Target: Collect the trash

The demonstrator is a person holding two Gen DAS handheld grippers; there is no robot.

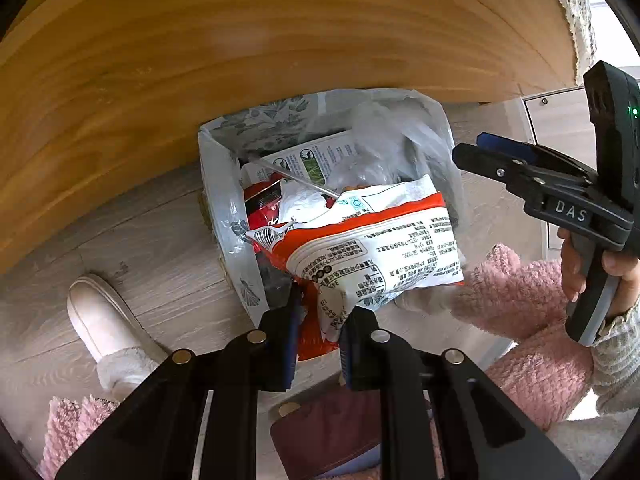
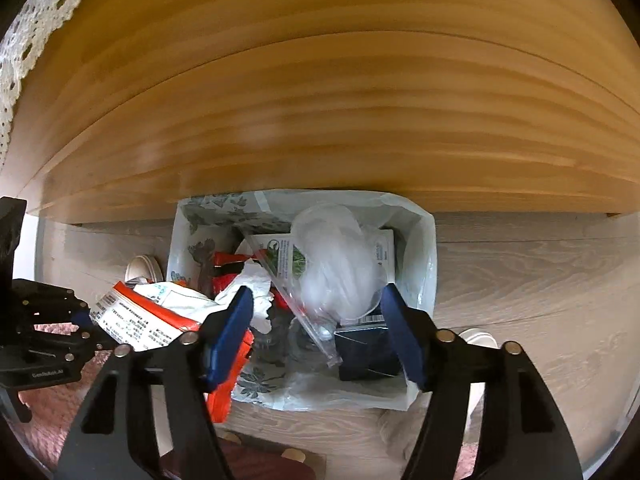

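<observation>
Light: soft daylight, brightest beyond the table [image 1: 240,60] edge.
Distortion: strong fisheye bending, black corners.
Blur: slight in right view.

Beside the honey-coloured grained wooden table [image 2: 320,100]: a white trash bag [image 2: 420,248] printed with grey-green leaves; inside it, a red-and-white wrapper [image 1: 380,252] with black print; below it, fluffy pink clothing [image 1: 532,320], pale grey wood-grain floor [image 2: 540,280]

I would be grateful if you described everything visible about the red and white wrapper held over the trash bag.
The red and white wrapper is a crinkled, glossy plastic food packet, white with red-orange bands and dense black print. It lies tilted across the open trash bag, over other rubbish. The left gripper pinches its lower edge; nothing else grips it.
</observation>
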